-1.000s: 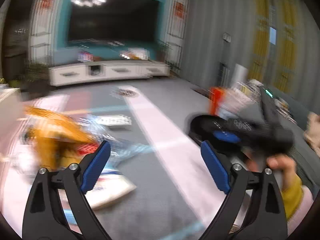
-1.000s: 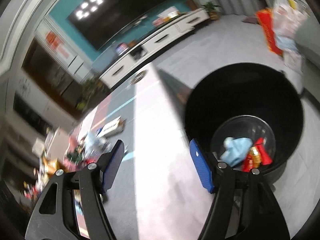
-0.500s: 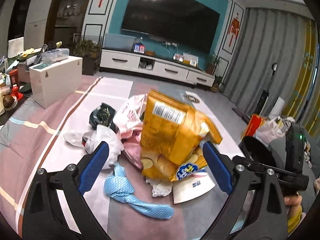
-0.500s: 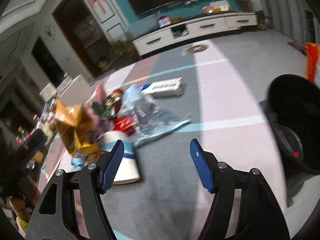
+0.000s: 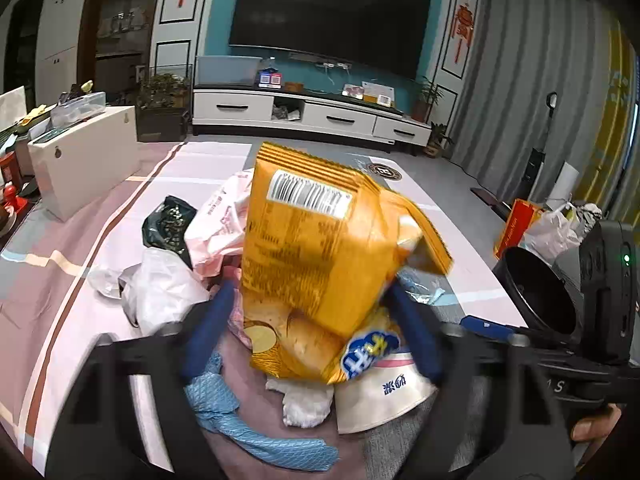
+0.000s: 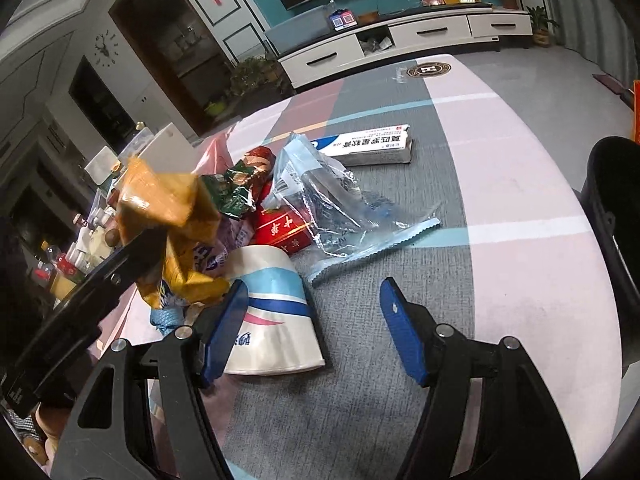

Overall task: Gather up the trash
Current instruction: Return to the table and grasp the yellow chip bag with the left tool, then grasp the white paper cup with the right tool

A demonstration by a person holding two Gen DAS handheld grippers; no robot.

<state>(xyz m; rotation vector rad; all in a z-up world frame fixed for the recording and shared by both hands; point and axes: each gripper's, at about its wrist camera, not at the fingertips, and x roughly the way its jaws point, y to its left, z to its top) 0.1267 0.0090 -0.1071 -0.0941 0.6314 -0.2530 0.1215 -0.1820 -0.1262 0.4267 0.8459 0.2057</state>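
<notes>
left wrist view: orange chip bag (image 5: 320, 256) pinched between closing left gripper (image 5: 316, 332) fingers (image 5: 208, 328).

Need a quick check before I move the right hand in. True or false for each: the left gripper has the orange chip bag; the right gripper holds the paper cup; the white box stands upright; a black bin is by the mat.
1. The left gripper has the orange chip bag between its pads. True; its jaws have just been closing on it.
2. The right gripper holds the paper cup. False: it is open and empty, and the cup lies on its side beside it.
3. The white box stands upright. False: it lies flat on the mat.
4. A black bin is by the mat. True.
</notes>
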